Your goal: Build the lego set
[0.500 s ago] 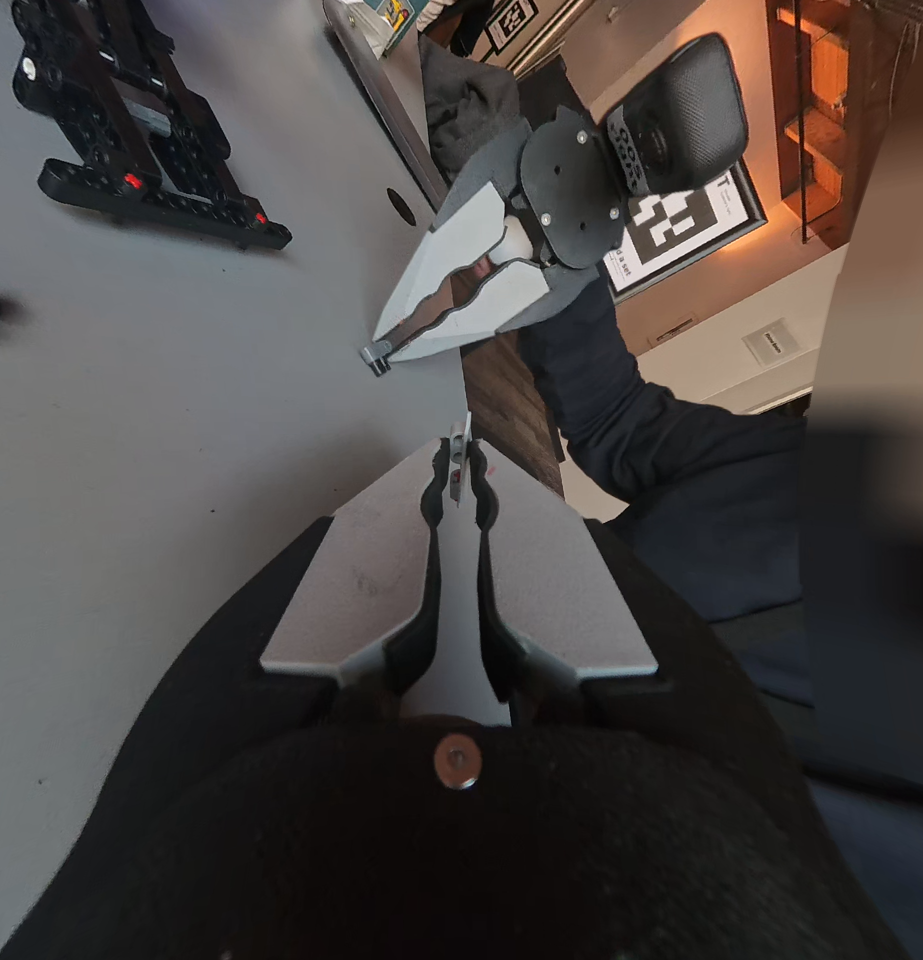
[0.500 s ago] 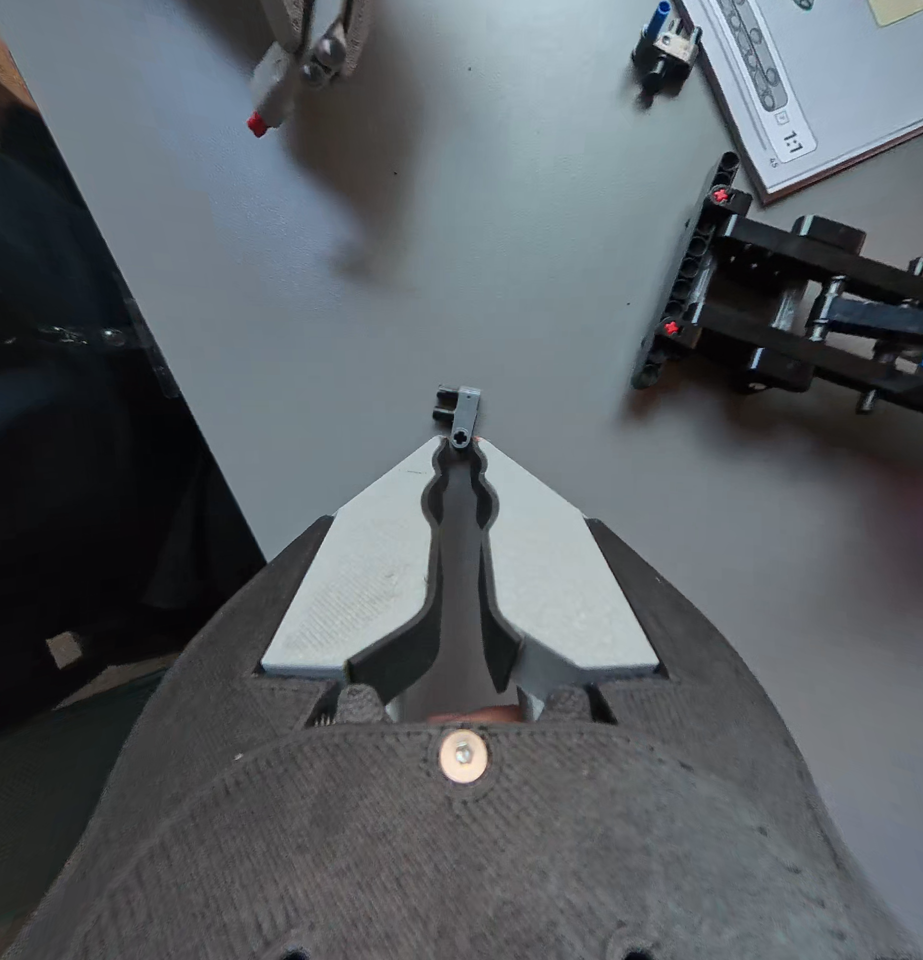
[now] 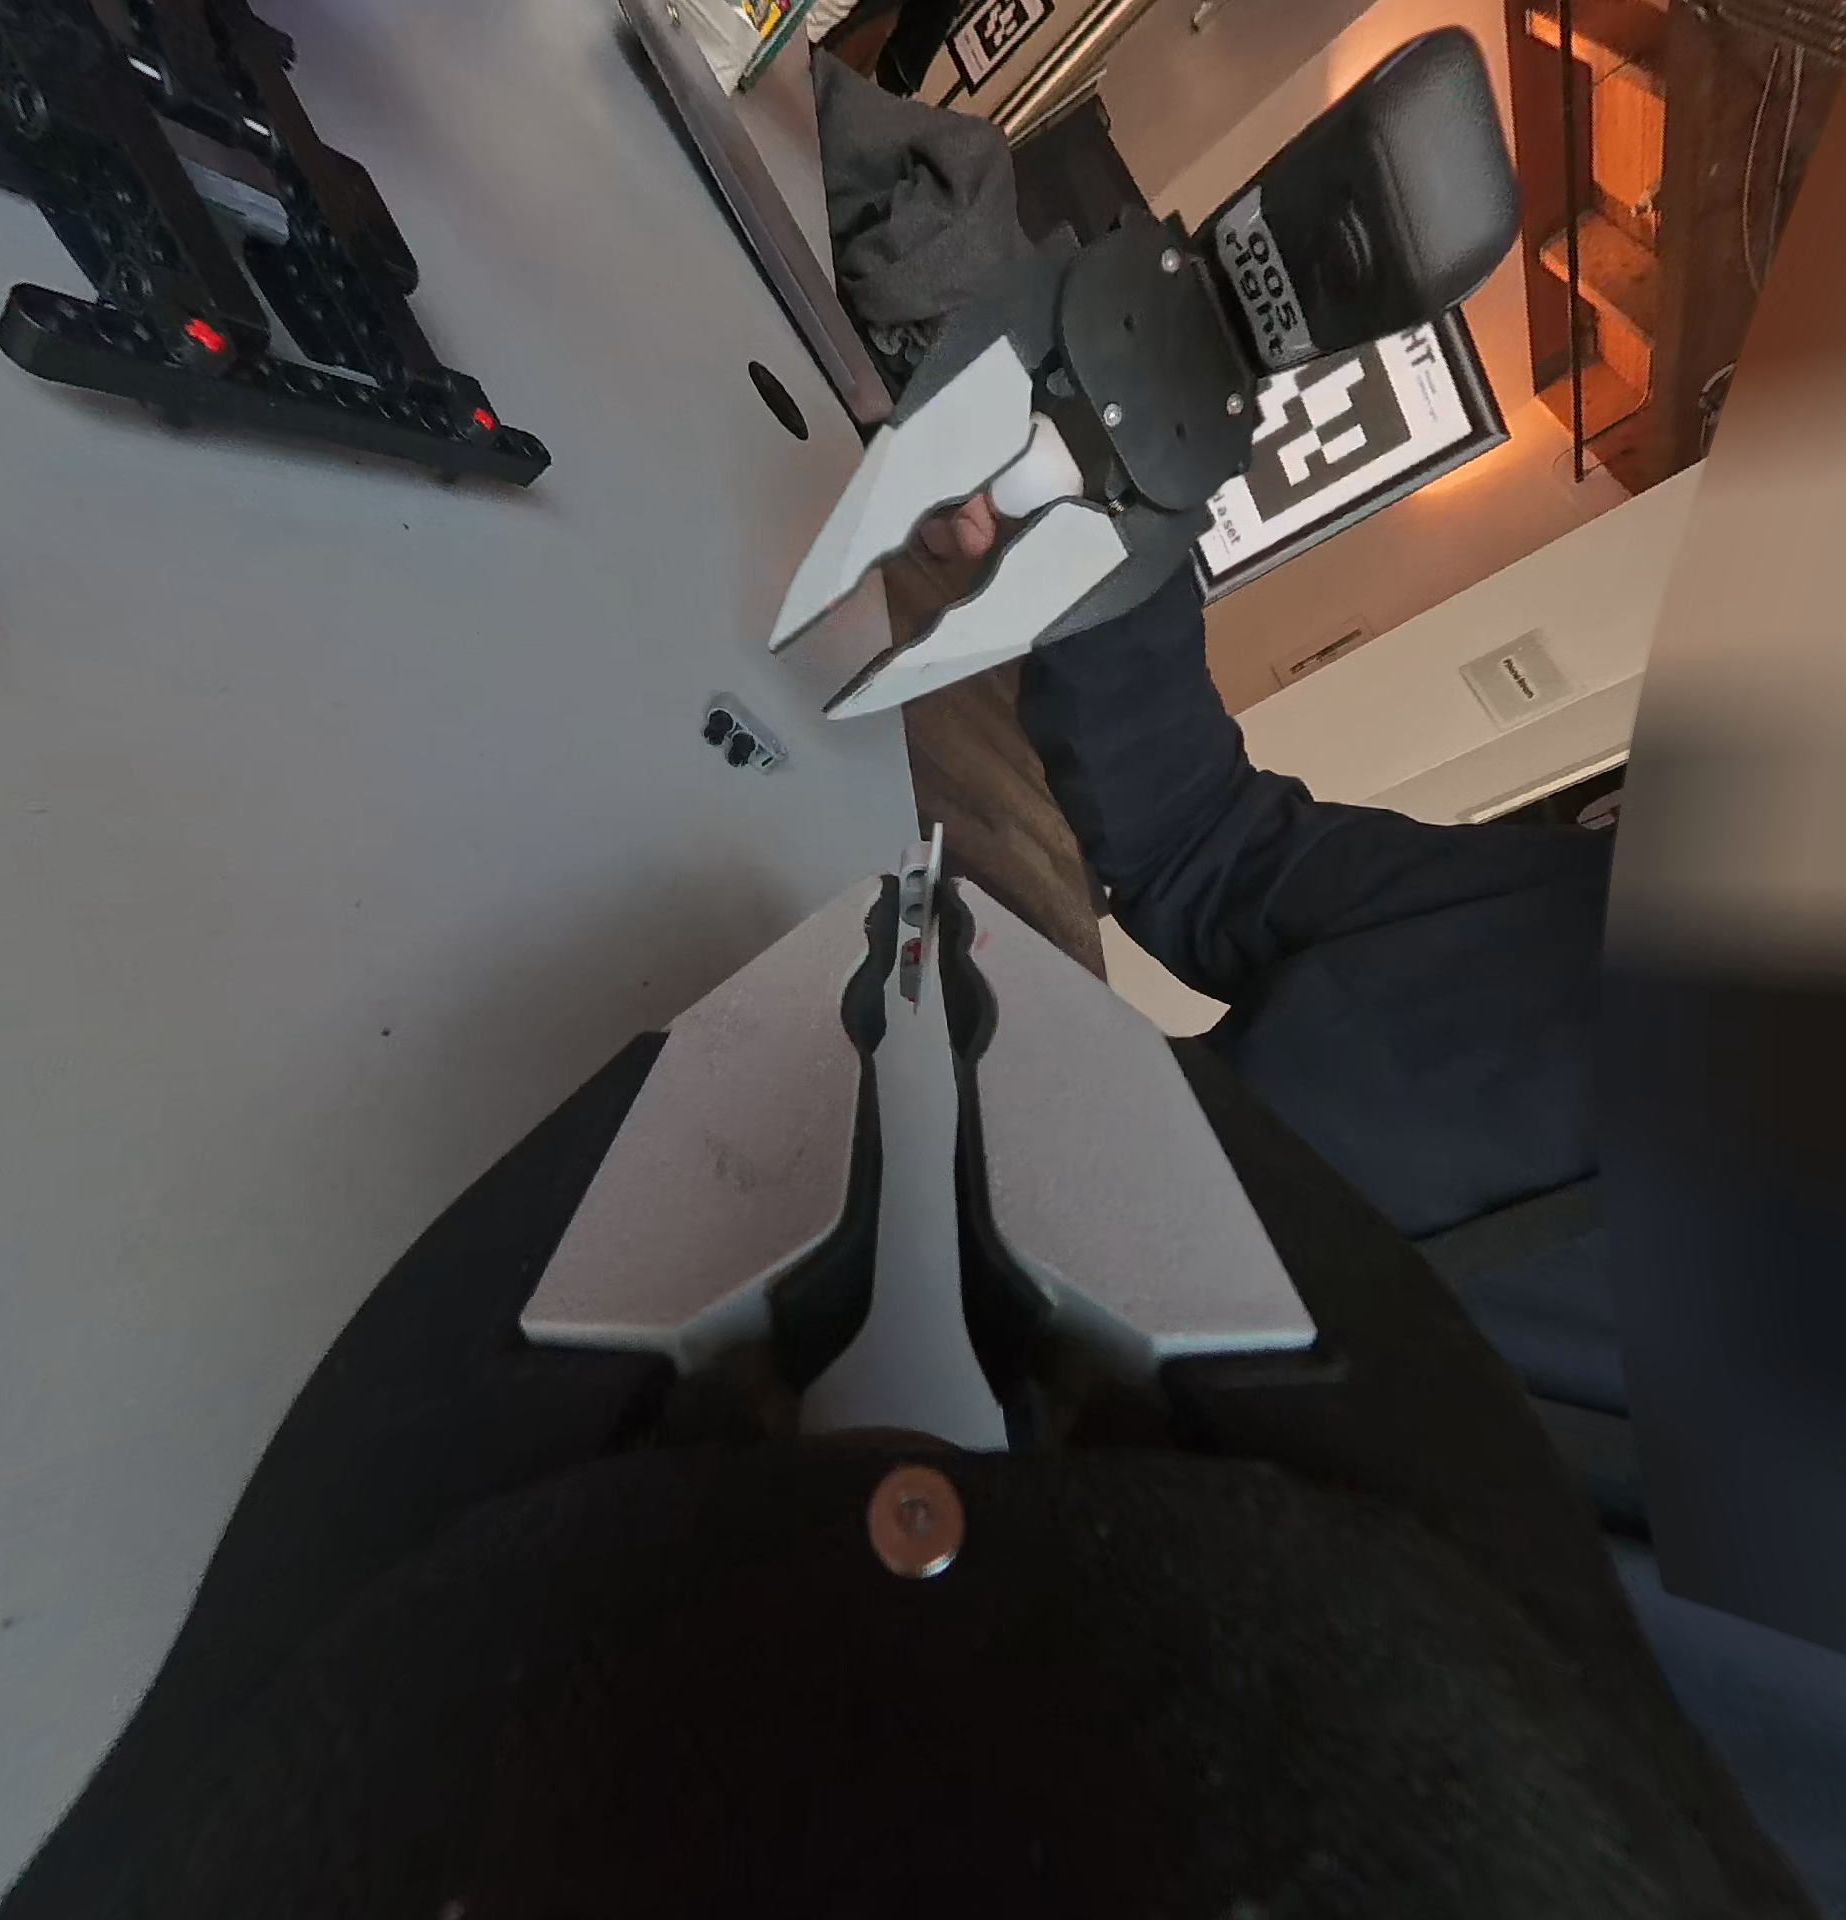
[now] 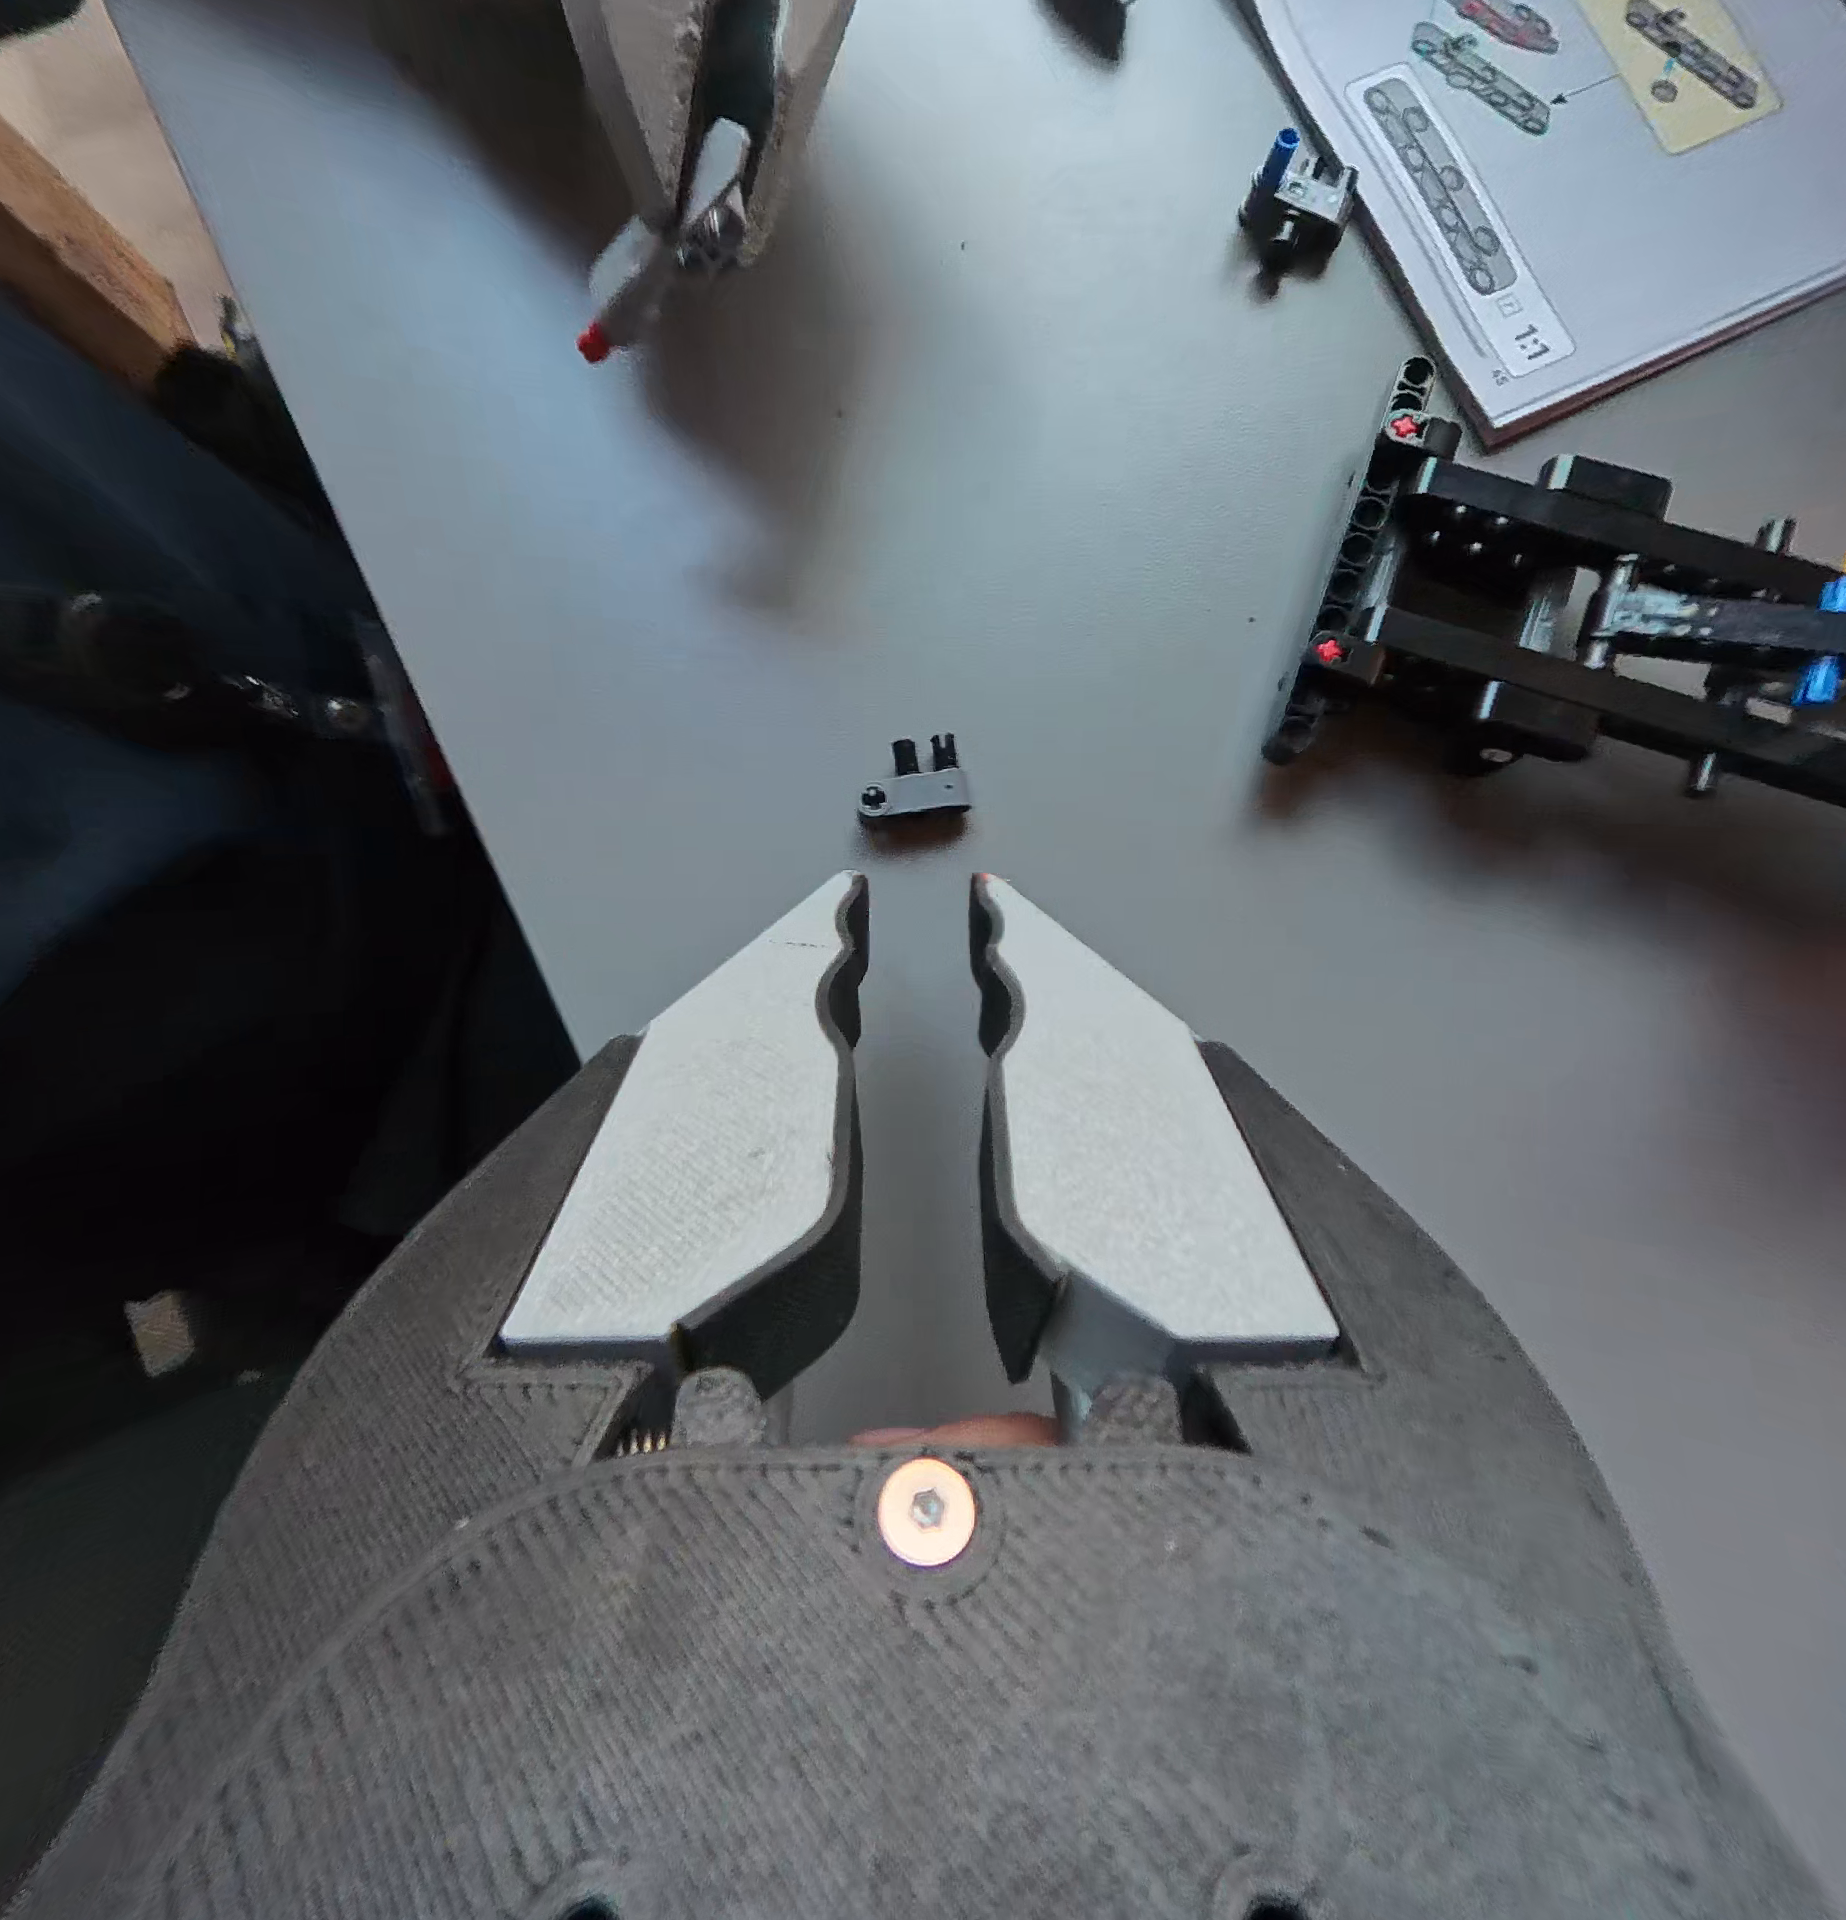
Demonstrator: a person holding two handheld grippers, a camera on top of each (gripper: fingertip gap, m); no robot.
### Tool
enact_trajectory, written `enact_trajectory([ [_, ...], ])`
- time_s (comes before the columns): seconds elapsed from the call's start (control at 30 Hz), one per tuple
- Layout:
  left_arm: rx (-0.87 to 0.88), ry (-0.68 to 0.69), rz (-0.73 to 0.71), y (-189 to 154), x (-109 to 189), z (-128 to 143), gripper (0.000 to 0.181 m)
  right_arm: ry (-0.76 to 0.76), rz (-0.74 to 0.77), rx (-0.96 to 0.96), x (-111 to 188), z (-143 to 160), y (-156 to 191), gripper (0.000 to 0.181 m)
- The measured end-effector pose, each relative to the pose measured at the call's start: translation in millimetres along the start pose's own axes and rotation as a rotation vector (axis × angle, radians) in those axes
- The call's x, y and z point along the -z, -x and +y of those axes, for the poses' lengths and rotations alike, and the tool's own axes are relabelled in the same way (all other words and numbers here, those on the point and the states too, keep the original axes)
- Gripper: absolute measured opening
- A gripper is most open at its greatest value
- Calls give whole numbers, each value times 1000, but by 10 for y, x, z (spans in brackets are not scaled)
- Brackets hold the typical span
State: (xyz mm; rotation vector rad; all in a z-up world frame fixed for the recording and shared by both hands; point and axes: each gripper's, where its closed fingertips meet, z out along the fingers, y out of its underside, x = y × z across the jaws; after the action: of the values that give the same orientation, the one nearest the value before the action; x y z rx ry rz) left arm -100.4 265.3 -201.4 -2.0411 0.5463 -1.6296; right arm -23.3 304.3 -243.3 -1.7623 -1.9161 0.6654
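My right gripper (image 4: 919, 883) hangs with fingers apart over the small grey connector (image 4: 914, 795).

It lies on the table (image 4: 586, 540) just beyond my fingertips at frame centre, clear of both, long axis crosswise, black pins pointing away. My left gripper (image 3: 914, 914), farther off, is clamped on a grey beam with a red pin (image 3: 917, 925).

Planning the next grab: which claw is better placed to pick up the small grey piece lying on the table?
Right. The right claw is open just short of the grey piece; the left claw already grips another piece.
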Motion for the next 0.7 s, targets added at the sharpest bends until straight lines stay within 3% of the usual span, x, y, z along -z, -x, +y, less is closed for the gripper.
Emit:
enact_trajectory([
  [0.03, 5, -6, 4, 1, 6, -9, 3, 18, 5, 29, -21, 1, -24, 15],
  [0.2, 6, -6, 9, -5, 8, -9, 3, 86, -45, 147, -192, -58, -63, 15],
  [0.37, 6, -9, 9, -7, 13, -11, 3, 108, -77, 57, -152, -85, 37, 30],
  [0.47, 5, -11, -8, 12, 13, -12, 3, 81, -18, -59, -153, -59, 24, 40],
  [0.7, 11, -19, -26, 40, 18, -22, 3, -91, 73, -427, -205, -123, 108, 42],
])
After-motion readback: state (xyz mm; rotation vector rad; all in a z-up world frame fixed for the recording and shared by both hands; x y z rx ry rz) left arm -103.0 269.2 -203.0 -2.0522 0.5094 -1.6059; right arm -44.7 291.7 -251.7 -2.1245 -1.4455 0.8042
